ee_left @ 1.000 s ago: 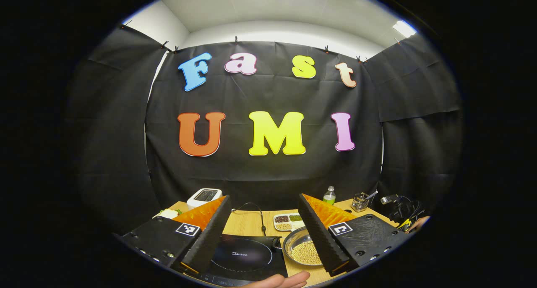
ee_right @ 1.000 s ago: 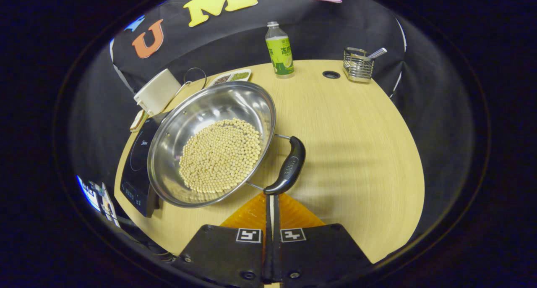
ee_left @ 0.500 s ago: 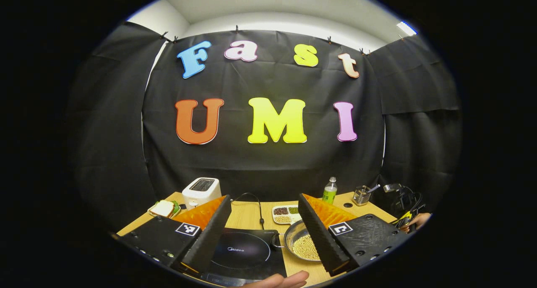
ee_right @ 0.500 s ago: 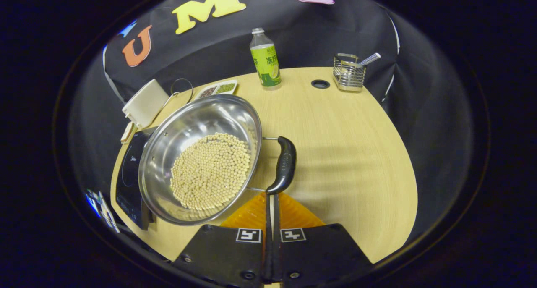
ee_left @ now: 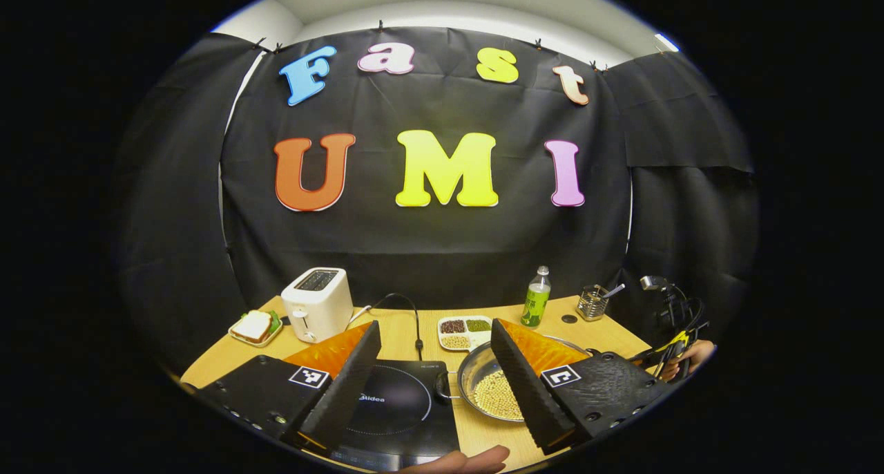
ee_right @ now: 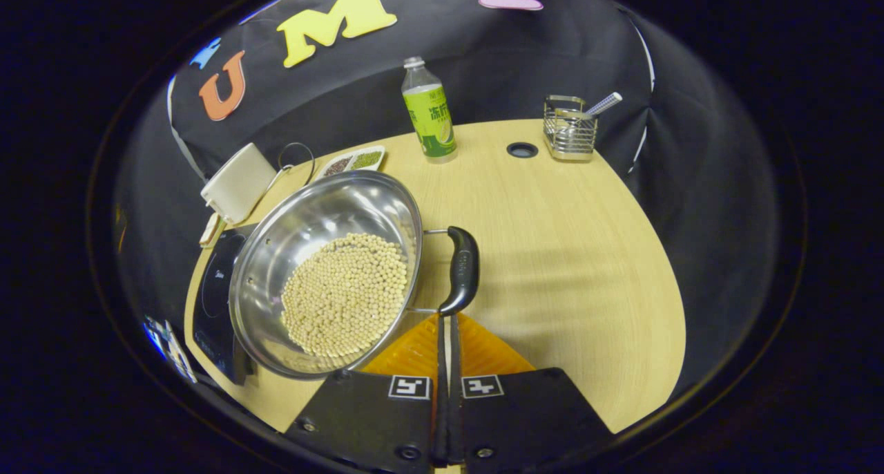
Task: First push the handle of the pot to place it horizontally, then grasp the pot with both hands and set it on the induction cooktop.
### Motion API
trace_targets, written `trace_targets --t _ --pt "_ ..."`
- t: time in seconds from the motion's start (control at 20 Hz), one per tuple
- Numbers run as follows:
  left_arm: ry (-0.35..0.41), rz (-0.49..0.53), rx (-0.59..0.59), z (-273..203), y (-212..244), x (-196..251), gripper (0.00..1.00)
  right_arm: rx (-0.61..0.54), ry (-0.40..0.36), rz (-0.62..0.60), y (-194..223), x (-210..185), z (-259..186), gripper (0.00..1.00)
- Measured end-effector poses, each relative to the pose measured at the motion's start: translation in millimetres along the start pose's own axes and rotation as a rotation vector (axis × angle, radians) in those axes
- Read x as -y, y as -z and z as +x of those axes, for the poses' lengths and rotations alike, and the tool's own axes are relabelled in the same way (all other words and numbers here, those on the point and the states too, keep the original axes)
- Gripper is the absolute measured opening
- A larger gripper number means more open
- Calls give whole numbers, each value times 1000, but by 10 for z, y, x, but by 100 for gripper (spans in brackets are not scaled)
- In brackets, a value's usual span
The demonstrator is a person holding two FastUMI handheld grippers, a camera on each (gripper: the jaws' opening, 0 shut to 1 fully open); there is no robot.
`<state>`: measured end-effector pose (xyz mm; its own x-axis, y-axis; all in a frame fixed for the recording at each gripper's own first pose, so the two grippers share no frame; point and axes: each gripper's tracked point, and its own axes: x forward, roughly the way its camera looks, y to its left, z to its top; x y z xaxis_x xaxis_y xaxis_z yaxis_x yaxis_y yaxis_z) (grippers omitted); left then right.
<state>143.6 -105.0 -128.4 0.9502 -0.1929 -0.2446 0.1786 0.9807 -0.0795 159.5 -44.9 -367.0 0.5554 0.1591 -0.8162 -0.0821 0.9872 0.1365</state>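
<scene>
A steel pot (ee_right: 324,273) holding pale beans stands on the wooden table, its left rim over the edge of the black induction cooktop (ee_right: 213,296). The pot's black side handle (ee_right: 463,270) points down the right gripper view. My right gripper (ee_right: 447,316) is shut, and its tips touch the handle's near end. In the left gripper view, my left gripper (ee_left: 435,384) hangs open above the cooktop (ee_left: 397,408), with the pot (ee_left: 487,391) partly behind its right finger. A small second handle on the pot faces the cooktop.
Along the back of the table stand a white toaster (ee_left: 316,313), a sandwich plate (ee_left: 254,327), a tray of beans (ee_left: 464,329), a green bottle (ee_right: 428,111) and a wire utensil holder (ee_right: 570,125). A cable hole (ee_right: 522,149) lies near the holder. A hand (ee_left: 463,460) shows at the bottom edge.
The right gripper, still shut, has pushed the handle's near end, so the pot turned and the handle swung round. The left gripper's view now shows more of the table.
</scene>
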Motion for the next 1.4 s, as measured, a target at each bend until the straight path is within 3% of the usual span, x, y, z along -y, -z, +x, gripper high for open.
trace_targets --t 0.15,0.3,0.35,0.4,0.5,0.95,1.4 --pt "9 -5 -50 128 182 69 96 94 18 -25 -160 49 -176 1" --pt "4 6 -103 246 381 104 96 194 16 -65 -310 30 -361 12" --pt "8 2 -117 279 445 126 96 223 27 -66 -388 37 -416 35" --pt "18 -8 -134 309 509 154 96 242 63 -85 -401 105 -427 43" --pt "37 -35 -174 374 655 218 96 313 97 -87 -548 148 -512 93" --pt "46 -69 -358 730 1281 310 96 311 66 -94 -666 19 -338 96" --pt "35 -63 -514 1101 1843 275 96 211 55 -74 -586 60 280 96"
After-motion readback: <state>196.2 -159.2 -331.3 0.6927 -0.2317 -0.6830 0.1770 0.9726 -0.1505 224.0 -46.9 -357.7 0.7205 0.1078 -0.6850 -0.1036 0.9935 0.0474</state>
